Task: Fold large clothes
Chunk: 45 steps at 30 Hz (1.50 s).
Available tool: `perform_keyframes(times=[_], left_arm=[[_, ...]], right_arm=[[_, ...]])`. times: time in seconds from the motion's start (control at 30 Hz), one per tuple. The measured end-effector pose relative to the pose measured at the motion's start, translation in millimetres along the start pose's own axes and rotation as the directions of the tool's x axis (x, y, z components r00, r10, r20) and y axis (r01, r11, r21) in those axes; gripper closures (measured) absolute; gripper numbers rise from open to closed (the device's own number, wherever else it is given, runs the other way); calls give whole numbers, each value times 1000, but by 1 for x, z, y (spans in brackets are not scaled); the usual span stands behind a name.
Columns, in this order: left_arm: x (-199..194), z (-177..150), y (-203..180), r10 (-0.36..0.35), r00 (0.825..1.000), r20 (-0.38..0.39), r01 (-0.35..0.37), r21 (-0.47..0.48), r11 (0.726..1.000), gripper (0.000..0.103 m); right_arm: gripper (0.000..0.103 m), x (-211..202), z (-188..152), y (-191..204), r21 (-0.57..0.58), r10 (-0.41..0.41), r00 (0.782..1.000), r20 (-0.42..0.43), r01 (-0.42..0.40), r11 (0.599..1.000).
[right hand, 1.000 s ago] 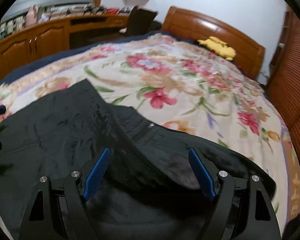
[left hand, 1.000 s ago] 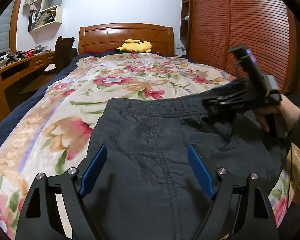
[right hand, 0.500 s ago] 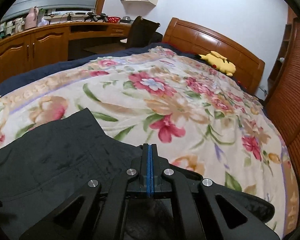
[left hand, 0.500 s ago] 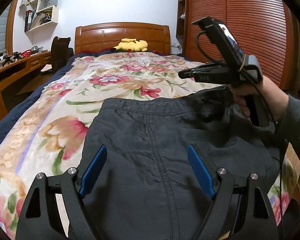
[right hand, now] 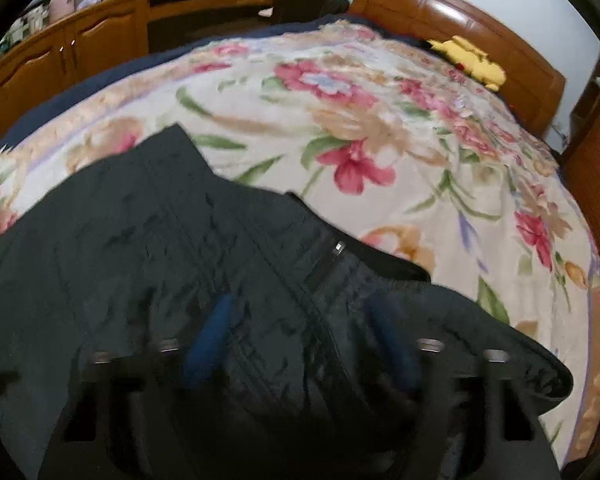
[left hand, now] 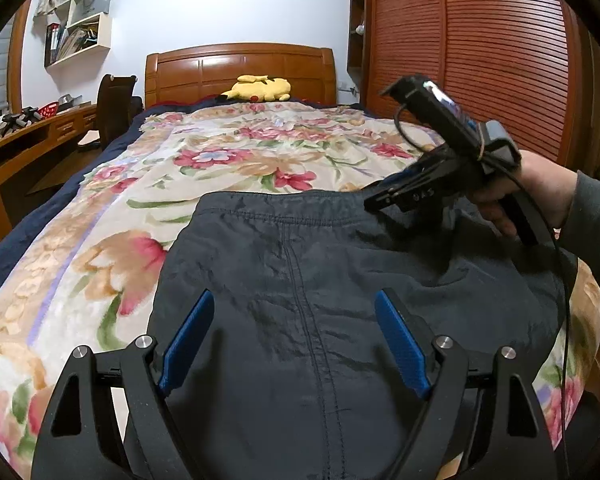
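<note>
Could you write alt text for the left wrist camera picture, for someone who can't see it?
A dark garment lies spread on a floral bedspread, seen between the left gripper's open blue fingers. A hand holds the right gripper over its far edge.

Home bedroom. Bed with floral blanket [left hand: 228, 184] over a navy sheet, glossy wooden headboard [left hand: 240, 68], yellow plush toy [left hand: 260, 89] at the head end. Louvred wooden wardrobe doors [left hand: 480, 48] on one side; on the other a built-in wooden desk [left hand: 28, 140] with cupboards, a dark chair [left hand: 114, 104], cluttered wall shelves [left hand: 80, 36].
</note>
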<state>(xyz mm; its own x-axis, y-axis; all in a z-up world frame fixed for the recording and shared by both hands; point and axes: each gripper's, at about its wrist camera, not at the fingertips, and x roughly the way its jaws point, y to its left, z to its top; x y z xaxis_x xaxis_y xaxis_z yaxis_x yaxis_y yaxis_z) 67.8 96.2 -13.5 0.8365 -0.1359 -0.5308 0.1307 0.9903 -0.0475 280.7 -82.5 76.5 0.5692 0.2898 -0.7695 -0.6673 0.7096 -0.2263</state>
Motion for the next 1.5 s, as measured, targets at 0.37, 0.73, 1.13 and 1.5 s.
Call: perform_keyframes(times=[0.37, 0.73, 1.13, 1.5], left_arm=[[5, 0, -8, 1, 1000, -14, 0, 20, 1000, 20], [14, -3, -12, 10, 999, -47, -9, 24, 1000, 20], [19, -6, -6, 4, 997, -76, -5, -10, 1000, 20], [23, -8, -6, 19, 995, -93, -19, 0, 1000, 20]], right_arm=[[101, -14, 18, 3, 24, -163, 965, 205, 161, 987], [25, -32, 7, -26, 167, -269, 943, 197, 238, 957], [25, -37, -77, -128, 370, -358, 932, -57, 353, 859], [58, -3, -104, -160, 464, -110, 992, -69, 130, 876]])
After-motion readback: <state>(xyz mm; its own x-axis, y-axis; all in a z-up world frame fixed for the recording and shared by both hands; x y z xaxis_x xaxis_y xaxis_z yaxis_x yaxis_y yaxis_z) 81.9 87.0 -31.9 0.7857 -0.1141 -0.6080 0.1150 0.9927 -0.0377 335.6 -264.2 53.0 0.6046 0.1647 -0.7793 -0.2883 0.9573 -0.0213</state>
